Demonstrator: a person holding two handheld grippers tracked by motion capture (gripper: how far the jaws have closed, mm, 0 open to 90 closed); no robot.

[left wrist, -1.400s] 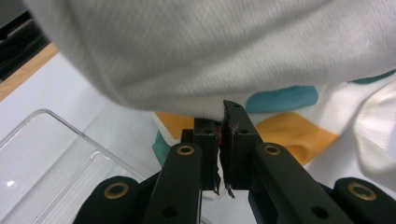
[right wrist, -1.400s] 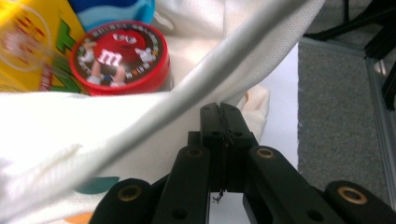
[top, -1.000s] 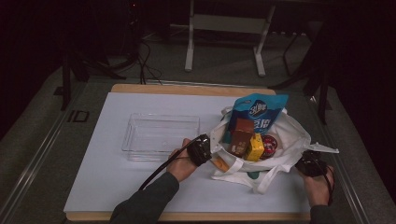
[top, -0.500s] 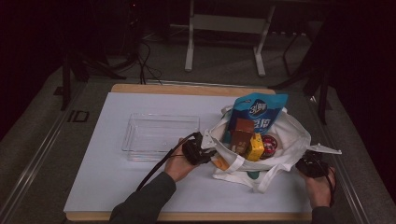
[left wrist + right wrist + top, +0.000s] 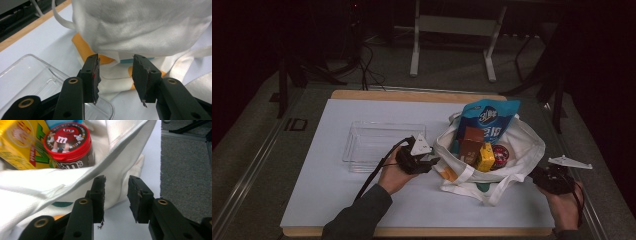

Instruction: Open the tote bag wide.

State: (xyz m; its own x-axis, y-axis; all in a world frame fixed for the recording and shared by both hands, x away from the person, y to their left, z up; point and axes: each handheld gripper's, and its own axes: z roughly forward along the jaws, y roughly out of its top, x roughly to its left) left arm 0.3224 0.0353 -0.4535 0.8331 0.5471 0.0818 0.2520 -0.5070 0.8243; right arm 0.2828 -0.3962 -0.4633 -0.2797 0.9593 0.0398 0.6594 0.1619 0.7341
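Hiding most of its contents, the white bag point(image 5: 512, 150) sits between both just-released tools point(image 5: 116, 75) point(image 5: 116, 195).

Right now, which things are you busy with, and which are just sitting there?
Busy with: white cloth bag, blue packet, brown box, yellow carton, red-lidded candy tub, clear tray.

Just sitting there: metal stand and cables on the floor behind.

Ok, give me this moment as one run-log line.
left gripper: jaws just opening, nothing between | right gripper: same | cloth bag: on table, released, snacks inside | clear tray: empty
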